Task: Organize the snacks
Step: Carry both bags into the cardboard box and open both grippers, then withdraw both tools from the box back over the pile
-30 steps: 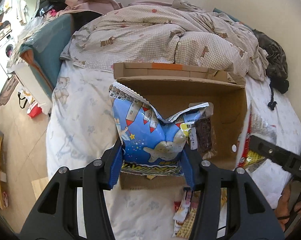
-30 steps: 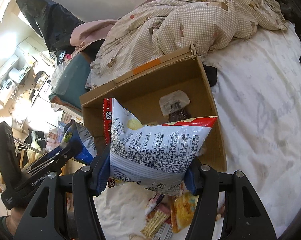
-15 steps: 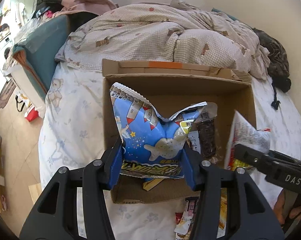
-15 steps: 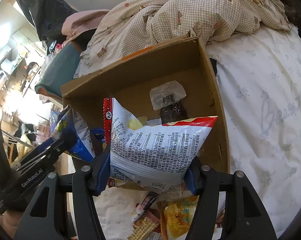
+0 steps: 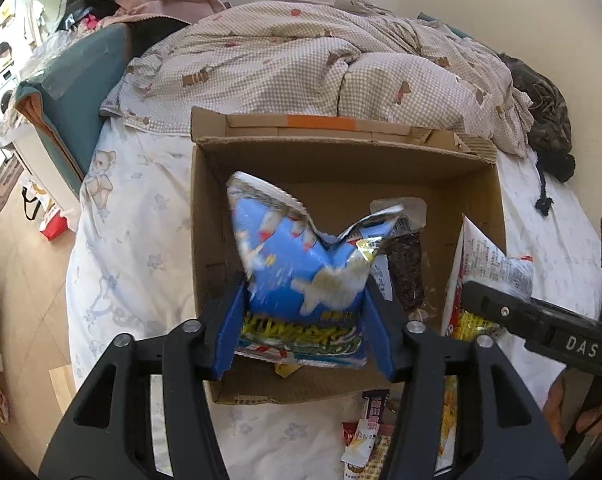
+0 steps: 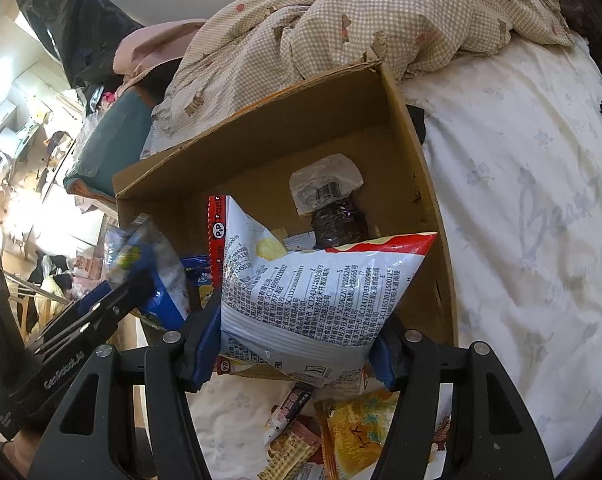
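Left gripper (image 5: 303, 320) jaws have just opened, blurred blue bag (image 5: 301, 268) between them over the box (image 5: 341, 160); right gripper (image 6: 295, 344) grasps white bag (image 6: 313, 292)

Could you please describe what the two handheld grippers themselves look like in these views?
Both the left gripper and the right gripper have black plastic frames with silver bolts and blue finger pads. White lettering marks their sides: "DAS" on the right one, "GenRobot.AI" on the left. No cables or sleeves show.
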`<state>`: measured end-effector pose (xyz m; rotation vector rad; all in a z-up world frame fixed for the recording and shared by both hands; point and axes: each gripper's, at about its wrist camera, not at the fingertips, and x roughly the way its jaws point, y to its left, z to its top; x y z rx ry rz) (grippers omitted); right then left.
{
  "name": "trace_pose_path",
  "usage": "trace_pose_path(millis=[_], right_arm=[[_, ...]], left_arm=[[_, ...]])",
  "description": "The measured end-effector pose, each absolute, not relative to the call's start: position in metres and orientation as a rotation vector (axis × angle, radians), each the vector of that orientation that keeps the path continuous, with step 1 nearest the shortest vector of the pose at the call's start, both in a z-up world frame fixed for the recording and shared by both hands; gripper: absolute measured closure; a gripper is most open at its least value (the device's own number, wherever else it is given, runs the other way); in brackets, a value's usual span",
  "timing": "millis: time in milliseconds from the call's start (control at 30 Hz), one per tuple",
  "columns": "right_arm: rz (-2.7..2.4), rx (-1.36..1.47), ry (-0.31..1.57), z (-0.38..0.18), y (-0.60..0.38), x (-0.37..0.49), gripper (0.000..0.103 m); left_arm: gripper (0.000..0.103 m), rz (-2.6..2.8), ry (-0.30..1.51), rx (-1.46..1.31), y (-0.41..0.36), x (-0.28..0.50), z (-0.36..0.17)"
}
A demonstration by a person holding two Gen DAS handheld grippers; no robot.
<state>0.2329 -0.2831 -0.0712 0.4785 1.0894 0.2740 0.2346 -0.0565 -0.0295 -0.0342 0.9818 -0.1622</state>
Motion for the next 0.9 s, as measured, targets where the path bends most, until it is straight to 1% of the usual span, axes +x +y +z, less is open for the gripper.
trace_pose_path(millis=[33, 67, 100, 167, 433, 733, 800, 900], right_arm=[[0.276, 0.484, 1.091, -0.072, -0.283, 0.233, 0.032], [0.268, 0.480, 1.087, -0.071, -0.284, 0.234, 0.026], [0.253, 0.472, 1.078, -0.070, -0.284, 0.234, 0.023], [0.232, 0.468, 1.059, -0.068, -0.287, 0.233, 0.016], [0.203, 0.526, 1.056, -0.069, -0.301, 0.233, 0.016], [0.277, 0.485, 1.061, -0.062, -0.287, 0.231, 0.016], [0.352, 0.546, 1.089, -0.066, -0.284, 0.231, 0.016], [0.490, 0.661, 1.186, -0.082, -0.276, 0.233, 0.016]], left_arm=[[0.037, -0.168, 0.981, -0.043, -0.056, 0.234, -0.029], [0.026, -0.168, 0.974, -0.053, -0.055, 0.233, -0.027], [0.017, -0.159, 0.957, -0.068, -0.053, 0.233, -0.024], [0.007, -0.159, 0.947, -0.084, -0.051, 0.233, -0.021], [0.007, -0.165, 0.959, -0.109, -0.045, 0.233, -0.021], [0.007, -0.165, 0.962, -0.097, -0.046, 0.229, -0.021], [0.007, -0.156, 0.964, -0.103, -0.044, 0.228, -0.021], [0.007, -0.147, 0.962, -0.116, -0.040, 0.227, -0.020]])
